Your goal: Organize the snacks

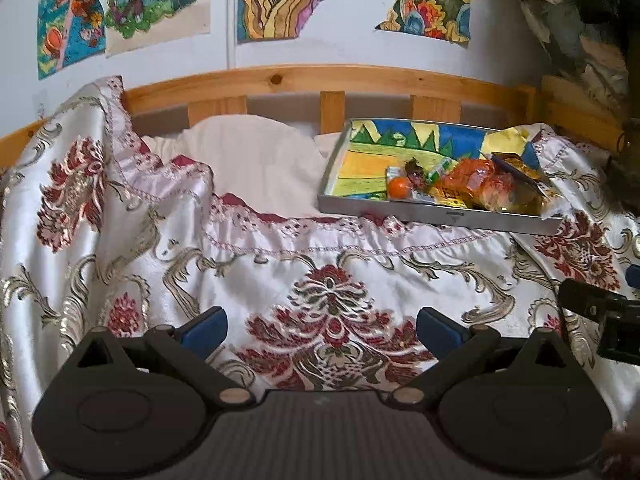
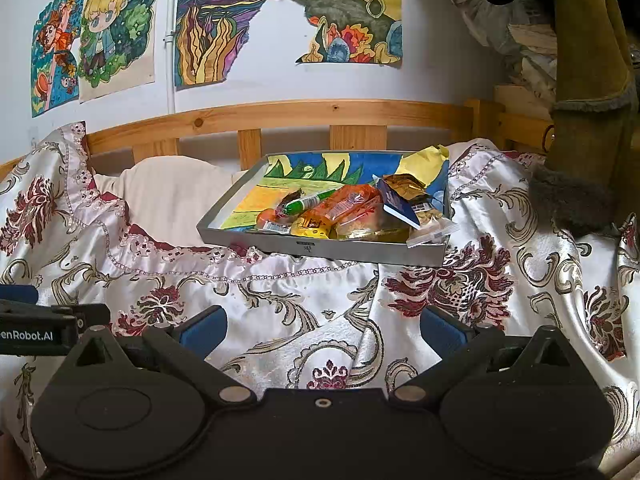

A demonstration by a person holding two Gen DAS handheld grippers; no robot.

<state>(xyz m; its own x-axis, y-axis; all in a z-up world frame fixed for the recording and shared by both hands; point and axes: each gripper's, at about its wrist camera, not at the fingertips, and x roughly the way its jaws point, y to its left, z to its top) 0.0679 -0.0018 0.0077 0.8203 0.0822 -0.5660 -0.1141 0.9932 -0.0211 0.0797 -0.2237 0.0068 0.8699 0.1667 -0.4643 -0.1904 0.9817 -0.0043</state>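
Note:
A grey metal tray (image 1: 436, 213) (image 2: 320, 249) lined with a colourful drawing sits on the bed. Several snacks are piled at its near right: an orange ball (image 1: 399, 187), a green-and-white tube (image 2: 310, 202), an orange packet (image 1: 478, 182) (image 2: 352, 204), a yellow packet (image 2: 312, 226), a dark blue packet (image 2: 398, 204) and a gold wrapper (image 2: 404, 186). My left gripper (image 1: 320, 330) is open and empty, low over the bedspread, well short of the tray. My right gripper (image 2: 322, 330) is open and empty, also short of the tray.
The floral satin bedspread (image 1: 320, 276) (image 2: 460, 288) covers the bed, with a white pillow (image 1: 248, 164) to the left of the tray. A wooden bed rail (image 2: 280, 116) runs behind. Drawings hang on the wall. Each gripper shows at the other view's edge (image 1: 600, 312) (image 2: 36, 328).

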